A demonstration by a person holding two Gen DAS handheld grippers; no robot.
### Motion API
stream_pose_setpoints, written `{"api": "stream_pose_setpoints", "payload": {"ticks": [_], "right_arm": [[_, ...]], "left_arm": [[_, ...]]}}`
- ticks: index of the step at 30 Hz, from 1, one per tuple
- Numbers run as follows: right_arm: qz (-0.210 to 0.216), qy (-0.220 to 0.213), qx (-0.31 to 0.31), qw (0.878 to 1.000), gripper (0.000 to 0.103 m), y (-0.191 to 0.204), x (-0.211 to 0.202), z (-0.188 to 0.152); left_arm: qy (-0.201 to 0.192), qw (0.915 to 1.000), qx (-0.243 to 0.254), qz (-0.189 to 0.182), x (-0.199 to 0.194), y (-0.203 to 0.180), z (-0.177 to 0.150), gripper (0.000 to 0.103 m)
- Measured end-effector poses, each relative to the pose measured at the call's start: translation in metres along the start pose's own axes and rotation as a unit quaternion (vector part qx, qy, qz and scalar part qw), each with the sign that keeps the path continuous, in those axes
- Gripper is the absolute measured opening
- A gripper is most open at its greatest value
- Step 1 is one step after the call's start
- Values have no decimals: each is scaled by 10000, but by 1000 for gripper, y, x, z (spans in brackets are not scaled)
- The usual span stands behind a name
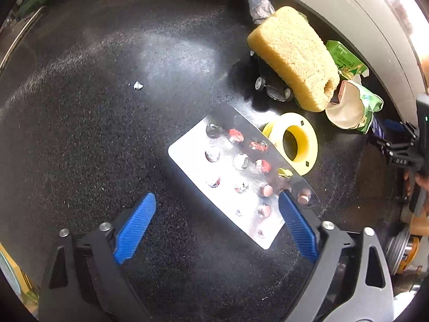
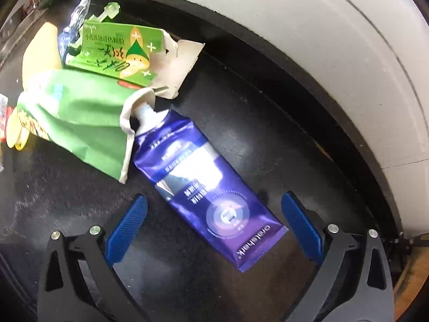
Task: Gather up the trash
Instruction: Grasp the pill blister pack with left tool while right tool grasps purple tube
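A silver pill blister pack (image 1: 236, 177) lies on the black tabletop (image 1: 93, 134). My left gripper (image 1: 217, 204) is open just above it, the pack's near end beside the right finger. In the right wrist view a purple toothpaste tube (image 2: 203, 185) lies flat between the open fingers of my right gripper (image 2: 214, 209). Its cap end sits under a crumpled green wrapper (image 2: 80, 123). A torn green carton (image 2: 120, 51) lies behind it.
A yellow sponge (image 1: 292, 56), a small toy car (image 1: 273, 88), a yellow tape roll (image 1: 295, 142), a torn green cup wrapper (image 1: 354, 107) and a foil scrap (image 1: 257, 2) crowd the far right. A white paper bit (image 1: 137, 86) lies mid-table. A grey wall (image 2: 321, 53) borders the edge.
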State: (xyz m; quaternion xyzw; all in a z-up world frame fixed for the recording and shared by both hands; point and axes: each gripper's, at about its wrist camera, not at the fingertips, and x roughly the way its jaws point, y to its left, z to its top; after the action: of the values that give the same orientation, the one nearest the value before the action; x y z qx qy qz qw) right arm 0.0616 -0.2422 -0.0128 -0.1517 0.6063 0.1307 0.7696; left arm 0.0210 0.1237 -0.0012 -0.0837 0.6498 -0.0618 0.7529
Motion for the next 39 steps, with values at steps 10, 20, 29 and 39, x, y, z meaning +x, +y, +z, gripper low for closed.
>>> {"api": "stream_pose_setpoints", "payload": {"ticks": [10,20,29,39], "right_arm": [[323,164,408,9985,55,-24,0,19],[321,-122,1223,9919,11,-63,-45,12],[431,-333,2060,9770,10,-94,-62,-55],[548,-465,2285,9709,10,-103,-79,-73]], "left_arm": [[-165,9974,-260,-652,-9,-3,2,7],[-664,9963,-212,-507,-63,5,8,4],[-838,9958,-129,-358,-87,6,-8,4],[-862,9957,-136,-324,-95,13,-13,4]]}}
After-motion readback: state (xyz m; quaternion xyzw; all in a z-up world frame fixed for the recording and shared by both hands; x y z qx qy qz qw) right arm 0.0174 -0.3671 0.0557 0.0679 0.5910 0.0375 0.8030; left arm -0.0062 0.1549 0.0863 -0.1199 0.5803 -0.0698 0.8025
